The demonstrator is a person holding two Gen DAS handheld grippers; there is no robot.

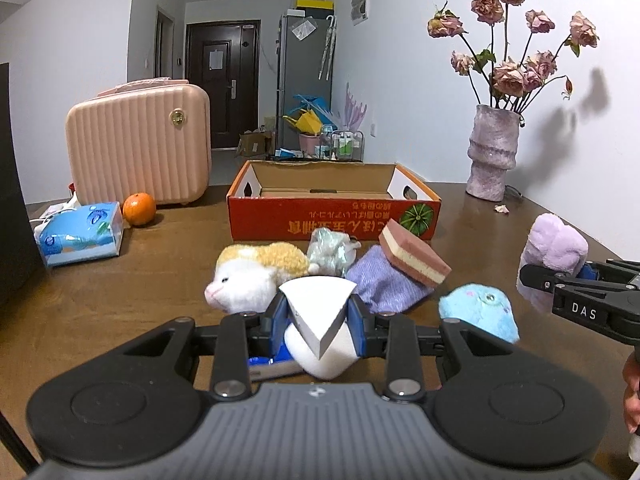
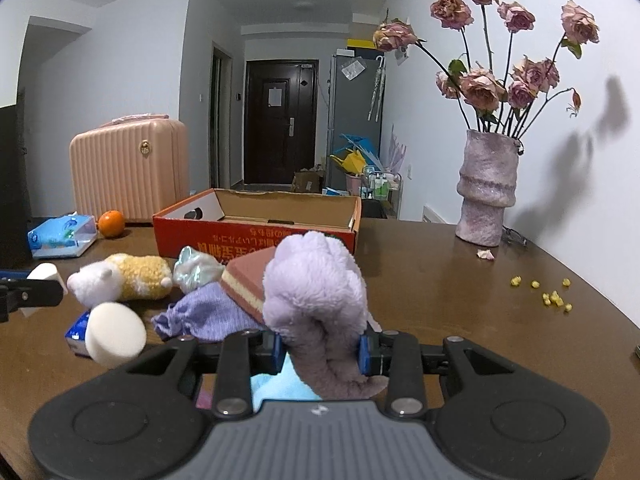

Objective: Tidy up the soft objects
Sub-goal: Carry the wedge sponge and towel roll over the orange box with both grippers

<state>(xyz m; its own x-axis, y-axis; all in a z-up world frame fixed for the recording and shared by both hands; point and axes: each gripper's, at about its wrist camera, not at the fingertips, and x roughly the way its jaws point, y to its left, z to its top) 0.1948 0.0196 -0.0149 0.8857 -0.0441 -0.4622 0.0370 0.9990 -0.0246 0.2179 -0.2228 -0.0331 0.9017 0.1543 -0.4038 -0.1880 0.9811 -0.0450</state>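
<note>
My left gripper [image 1: 318, 314] is shut on a white wedge sponge [image 1: 316, 312], held above the table. My right gripper [image 2: 320, 348] is shut on a fluffy lilac plush [image 2: 316, 300]; it also shows at the right of the left wrist view [image 1: 556, 246]. On the table lie a white-and-yellow plush animal [image 1: 250, 274], a crinkly pale green pouch [image 1: 330, 250], a purple knit cloth [image 1: 386, 284], a pink-and-cream layered sponge [image 1: 412, 258], a blue plush [image 1: 478, 310] and a round white sponge [image 2: 116, 332]. An open orange cardboard box [image 1: 332, 216] stands behind them.
A pink suitcase [image 1: 140, 148], an orange [image 1: 139, 209] and a blue tissue pack [image 1: 80, 234] sit at the back left. A vase of dried roses [image 1: 492, 152] stands at the back right. Yellow crumbs [image 2: 552, 292] lie on the table's right.
</note>
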